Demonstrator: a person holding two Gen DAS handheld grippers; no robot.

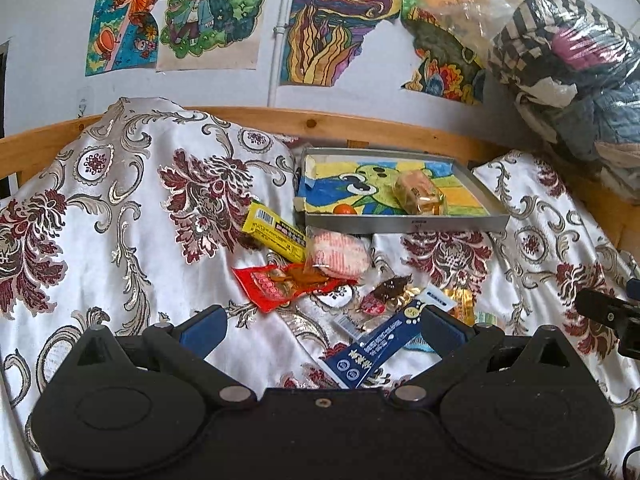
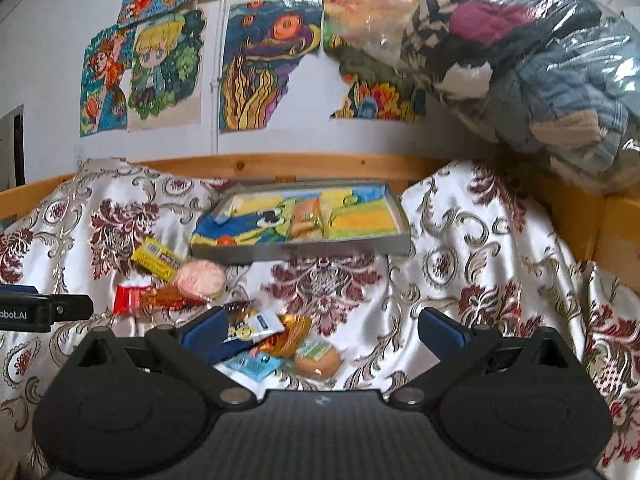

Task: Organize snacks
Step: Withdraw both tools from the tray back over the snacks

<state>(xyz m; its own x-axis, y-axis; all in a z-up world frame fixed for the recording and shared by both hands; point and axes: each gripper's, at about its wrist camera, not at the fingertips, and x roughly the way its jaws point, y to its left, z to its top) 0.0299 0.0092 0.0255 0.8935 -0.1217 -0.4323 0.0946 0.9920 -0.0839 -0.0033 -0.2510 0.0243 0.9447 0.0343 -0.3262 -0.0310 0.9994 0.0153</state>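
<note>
A shallow grey tray (image 1: 404, 225) (image 2: 320, 249) with a cartoon lining lies at the back of the bed. It holds a wrapped cake (image 1: 418, 193) (image 2: 306, 218) and a small orange sweet (image 1: 345, 209) (image 2: 226, 241). In front of it lie loose snacks: a yellow bar (image 1: 274, 232) (image 2: 157, 260), a pink-striped round pack (image 1: 340, 254) (image 2: 201, 278), a red packet (image 1: 276, 284) (image 2: 138, 298) and a dark blue stick pack (image 1: 376, 354) (image 2: 244, 334). A small bun (image 2: 318, 361) rests near the right gripper. My left gripper (image 1: 320, 330) is open above the blue pack. My right gripper (image 2: 320, 332) is open, holding nothing.
The bed is covered by a white satin cloth with dark red flowers (image 1: 120, 216). A wooden rail (image 1: 360, 126) runs behind the tray. A clear bag of folded clothes (image 1: 572, 80) (image 2: 540, 64) is piled at the right. Drawings hang on the wall (image 1: 340, 20).
</note>
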